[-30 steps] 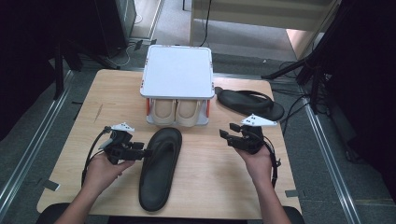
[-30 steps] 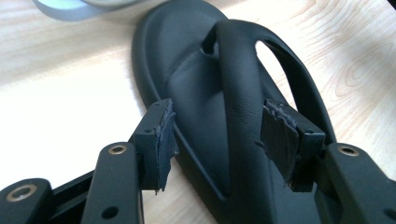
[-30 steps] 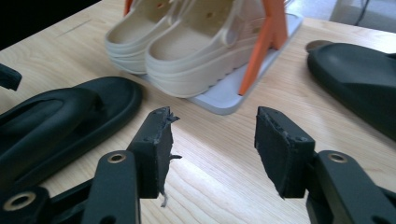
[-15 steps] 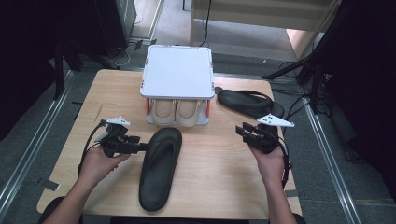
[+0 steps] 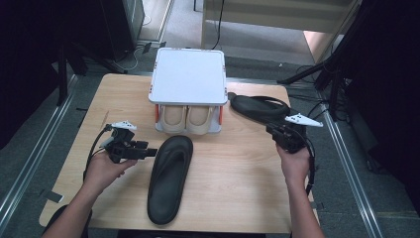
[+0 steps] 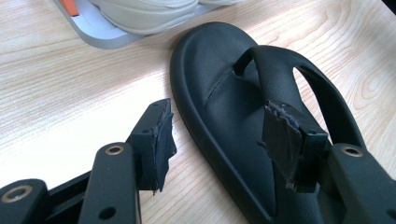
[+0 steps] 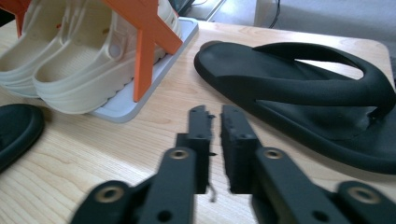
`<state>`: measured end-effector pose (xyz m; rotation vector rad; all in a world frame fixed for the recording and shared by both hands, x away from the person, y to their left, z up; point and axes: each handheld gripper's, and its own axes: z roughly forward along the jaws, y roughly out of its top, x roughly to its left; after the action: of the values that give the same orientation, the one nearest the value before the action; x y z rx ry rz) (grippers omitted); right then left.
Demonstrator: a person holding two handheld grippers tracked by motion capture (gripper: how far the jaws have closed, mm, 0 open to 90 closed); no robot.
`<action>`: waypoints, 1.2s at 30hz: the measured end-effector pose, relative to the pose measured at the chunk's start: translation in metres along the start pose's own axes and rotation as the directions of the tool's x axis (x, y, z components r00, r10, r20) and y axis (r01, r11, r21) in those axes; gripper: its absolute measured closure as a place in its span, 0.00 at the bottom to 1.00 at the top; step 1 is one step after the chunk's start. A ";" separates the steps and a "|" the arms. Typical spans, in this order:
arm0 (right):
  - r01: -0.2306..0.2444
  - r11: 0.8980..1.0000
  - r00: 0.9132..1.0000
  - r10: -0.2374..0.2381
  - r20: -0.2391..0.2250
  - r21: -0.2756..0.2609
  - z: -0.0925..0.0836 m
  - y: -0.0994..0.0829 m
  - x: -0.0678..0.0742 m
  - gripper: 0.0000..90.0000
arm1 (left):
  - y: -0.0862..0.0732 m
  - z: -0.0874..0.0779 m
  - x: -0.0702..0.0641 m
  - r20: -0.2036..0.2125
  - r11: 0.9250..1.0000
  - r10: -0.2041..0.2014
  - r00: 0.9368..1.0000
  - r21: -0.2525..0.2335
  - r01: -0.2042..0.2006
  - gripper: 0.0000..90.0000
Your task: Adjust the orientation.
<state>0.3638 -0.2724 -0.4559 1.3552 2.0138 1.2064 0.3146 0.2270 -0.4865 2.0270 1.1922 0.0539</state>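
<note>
- High view: your near black flip-flop lies sole-down on the counter, toe end toward the rack, heel toward you, just in front of the rack's shelf.
- Left gripper view: same flip-flop sits strap-up, its edge between your left tool's jaws; one pad over bare wood, the other over the footbed by the strap. Pads not pressing, jaws wide apart, nothing held.
- High view: left tool points right at the flip-flop's toe half, your left hand behind it.
- Second black flip-flop lies at the counter's far right, just beside the rack's right side, strap up.
- Right gripper view: that flip-flop lies just ahead and to the right of your right tool; jaws have just been closing, now nearly together with a thin gap, nothing between them, tips above bare wood.
- High view: right tool sits just in front of the far flip-flop, your right hand behind it.
- Shoe rack: white flat top, orange posts, grey lower shelf; stands mid-counter at the far side.
- Pair of cream clogs sits on the lower shelf, side by side; seen too in the right gripper view.
</note>
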 end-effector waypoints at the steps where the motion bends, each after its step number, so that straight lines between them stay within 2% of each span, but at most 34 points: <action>1: 0.006 1.000 1.000 -0.006 0.003 0.007 0.003 0.001 -0.003 0.99 | 0.000 0.000 0.000 0.003 1.000 -0.002 1.000 0.001 0.002 0.49; 4: 0.008 1.000 1.000 -0.008 0.007 0.023 0.012 0.005 -0.012 1.00 | 0.000 -0.001 0.002 -0.003 1.000 0.000 1.000 0.000 0.000 0.49; 9: -0.009 1.000 0.999 0.008 0.032 0.011 0.026 0.009 -0.021 1.00 | -0.002 -0.004 0.003 -0.012 1.000 0.001 1.000 -0.015 -0.001 0.49; 15: -0.074 0.997 0.995 0.074 0.062 -0.008 0.042 0.004 -0.036 1.00 | -0.005 -0.009 0.006 -0.025 0.999 0.006 1.000 -0.032 -0.007 0.49; 22: -0.095 0.996 0.991 0.094 0.091 -0.001 0.054 0.001 -0.047 1.00 | -0.012 -0.012 0.006 -0.040 0.999 0.014 0.999 -0.040 -0.015 0.49; 31: -0.129 0.991 0.985 0.122 0.119 0.047 0.067 -0.010 -0.060 1.00 | -0.019 -0.016 0.006 -0.052 0.999 0.016 0.999 -0.044 -0.019 0.49; 33: -0.122 0.990 0.985 0.112 0.130 0.071 0.072 -0.013 -0.063 1.00 | -0.021 -0.017 0.006 -0.063 0.998 0.023 0.998 -0.051 -0.026 0.49; 36: -0.126 0.989 0.984 0.115 0.134 0.079 0.077 -0.014 -0.064 1.00 | -0.022 -0.018 0.006 -0.071 0.998 0.015 0.997 -0.063 -0.020 0.49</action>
<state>0.4406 -0.2991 -0.5153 1.5755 1.9376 1.0616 0.2947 0.2480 -0.4893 1.9943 1.2010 0.1707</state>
